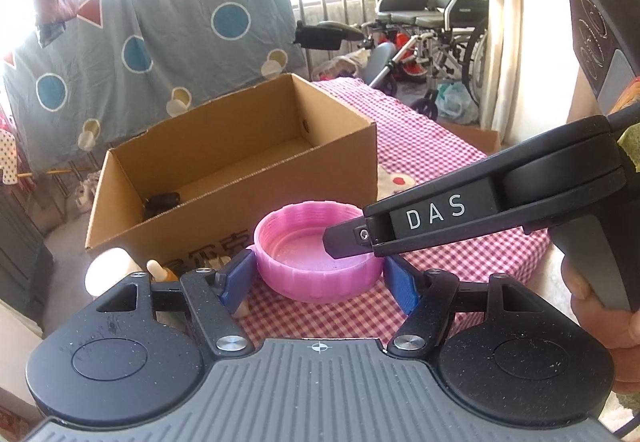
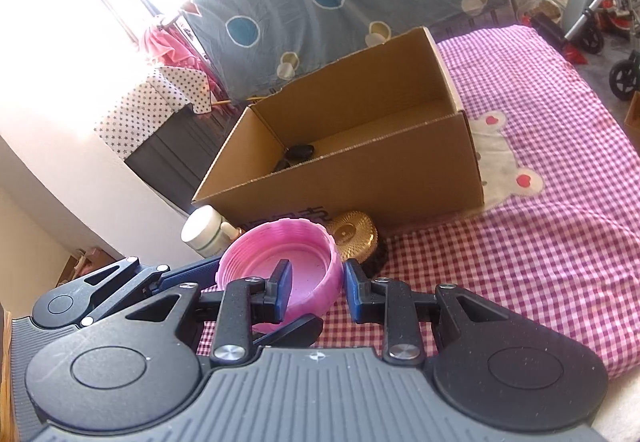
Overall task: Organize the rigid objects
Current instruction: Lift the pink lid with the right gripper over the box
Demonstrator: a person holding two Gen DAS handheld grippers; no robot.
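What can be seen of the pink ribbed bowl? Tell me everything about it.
The pink ribbed bowl is a shallow round dish of glossy, faintly translucent plastic, with ridged walls, a flat floor and nothing inside. It is upright, slightly tilted, above the pink checked cloth in front of the cardboard box. The left gripper holds its outer wall between blue pads; the right gripper pinches its rim, one finger inside and one outside. A gold woven disc lies just behind.
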